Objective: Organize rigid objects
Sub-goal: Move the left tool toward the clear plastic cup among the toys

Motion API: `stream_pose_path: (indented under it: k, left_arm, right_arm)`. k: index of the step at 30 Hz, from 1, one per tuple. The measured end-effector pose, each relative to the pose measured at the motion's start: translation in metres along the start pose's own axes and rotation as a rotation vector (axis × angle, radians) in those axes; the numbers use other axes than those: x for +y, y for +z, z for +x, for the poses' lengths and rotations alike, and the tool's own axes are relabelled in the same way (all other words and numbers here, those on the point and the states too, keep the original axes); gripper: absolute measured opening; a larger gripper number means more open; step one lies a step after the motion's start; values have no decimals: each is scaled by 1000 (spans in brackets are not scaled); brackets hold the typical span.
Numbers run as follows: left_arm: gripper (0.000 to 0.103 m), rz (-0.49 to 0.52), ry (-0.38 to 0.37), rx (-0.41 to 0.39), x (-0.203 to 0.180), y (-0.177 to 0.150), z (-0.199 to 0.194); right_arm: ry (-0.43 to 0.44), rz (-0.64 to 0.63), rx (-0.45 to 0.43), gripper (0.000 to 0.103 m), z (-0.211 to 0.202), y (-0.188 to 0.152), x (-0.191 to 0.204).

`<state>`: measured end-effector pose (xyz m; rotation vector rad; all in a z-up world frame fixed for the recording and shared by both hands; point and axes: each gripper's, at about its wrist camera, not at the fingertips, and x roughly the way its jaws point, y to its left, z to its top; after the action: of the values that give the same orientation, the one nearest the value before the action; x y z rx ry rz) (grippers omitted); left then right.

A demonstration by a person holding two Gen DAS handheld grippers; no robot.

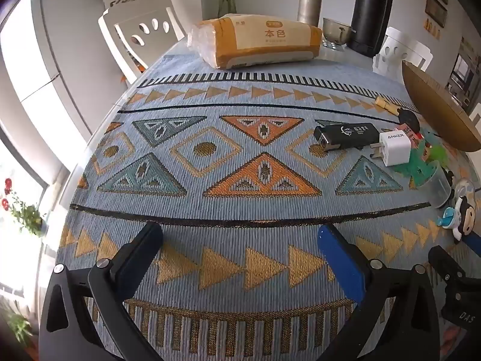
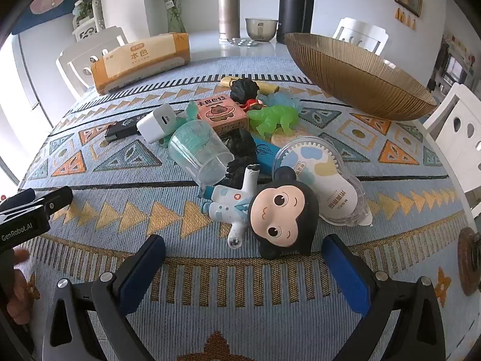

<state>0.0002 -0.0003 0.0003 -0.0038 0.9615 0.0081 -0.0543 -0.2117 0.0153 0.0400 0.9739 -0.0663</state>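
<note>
Left gripper (image 1: pixel 240 258) low over patterned tablecloth (image 1: pixel 228 162), jaws spread, nothing between. Right gripper (image 2: pixel 243 258) low, level, jaws spread, just near of doll (image 2: pixel 270 210) lying on its back, not touching. Clutter pile beyond: clear cup (image 2: pixel 200 153), white charger (image 2: pixel 154 126), tape dispenser (image 2: pixel 324 177). Brown bowl (image 2: pixel 360 75) far right.

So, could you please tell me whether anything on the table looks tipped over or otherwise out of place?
Yes. The clear plastic cup lies on its side in the clutter, mouth toward the camera, and the big-headed figurine lies flat rather than standing. The brown ribbed bowl beside the pile looks empty.
</note>
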Motion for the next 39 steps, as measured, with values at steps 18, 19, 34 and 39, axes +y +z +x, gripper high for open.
stream_pose_path:
  k: [18, 19, 34, 39]
  left_arm:
    - [103, 138, -85, -413, -59, -32, -125]
    - [103, 159, -91, -420, -68, -28, -127]
    - [103, 166, -164, -256, -86, -40, -69]
    - [103, 172, -171, -243, -86, -40, -70]
  right_arm:
    - [4, -38, -469, 103, -119, -26, -43]
    - [5, -44, -472, 103, -119, -21, -47]
    - [108, 221, -215, 103, -51, -16, -107]
    - [130, 275, -192, 103, -49, -15, -115]
